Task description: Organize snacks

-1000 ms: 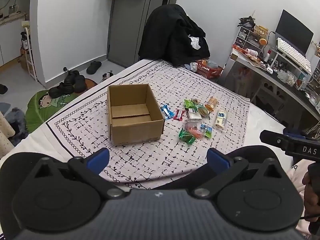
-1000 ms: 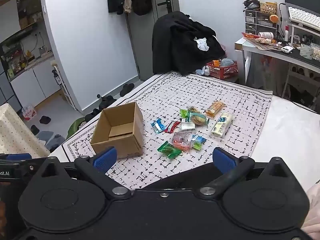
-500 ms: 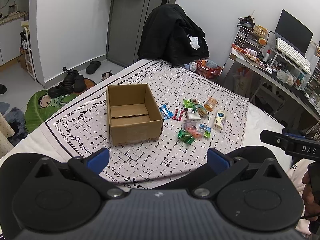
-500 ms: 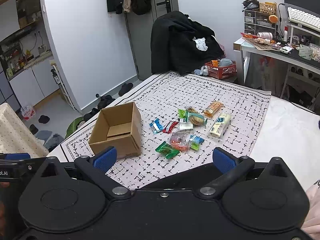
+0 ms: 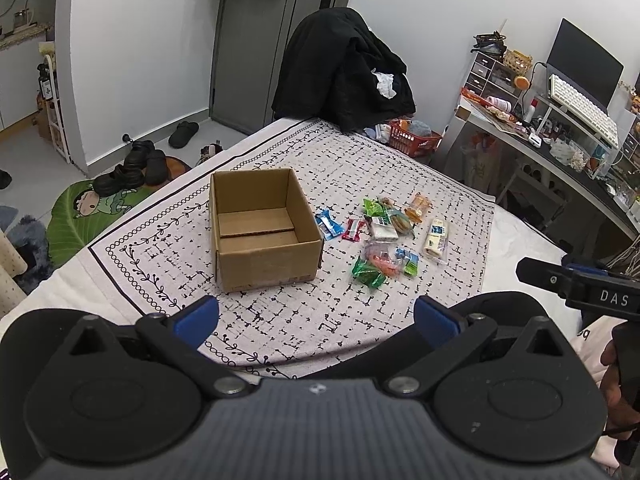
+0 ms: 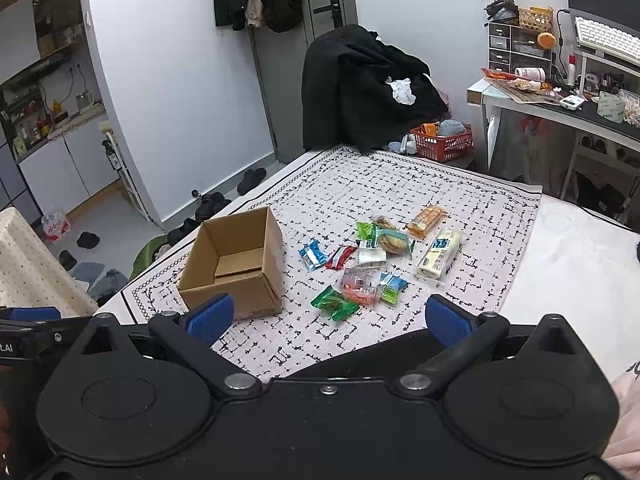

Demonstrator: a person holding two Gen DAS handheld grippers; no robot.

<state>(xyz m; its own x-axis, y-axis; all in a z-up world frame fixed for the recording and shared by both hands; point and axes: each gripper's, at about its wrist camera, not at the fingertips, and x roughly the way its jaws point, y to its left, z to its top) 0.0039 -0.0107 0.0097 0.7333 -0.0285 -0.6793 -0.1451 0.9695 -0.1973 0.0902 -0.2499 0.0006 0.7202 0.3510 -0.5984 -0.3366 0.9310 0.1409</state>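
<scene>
Patterned cloth (image 5: 280, 168) is shown from the left wrist bearing an empty cardboard box (image 5: 262, 232), left gripper (image 5: 316, 316) spread wide, while from the right wrist light, crinkly, slippery snack packets (image 6: 372, 260), best pinched at sealed edges, are seen beside it, right gripper (image 6: 328, 318) likewise agape

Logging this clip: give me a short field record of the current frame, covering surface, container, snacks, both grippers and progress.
surface: patterned cloth spread over a bed
container: open cardboard box, nothing visible inside
snacks: loose cluster of wrapped packets right of the box, including a blue packet, red packet, green packet and long cream packet
left gripper: open, holding nothing, short of the box
right gripper: open, holding nothing, short of the snacks
progress: no snack boxed yet
</scene>
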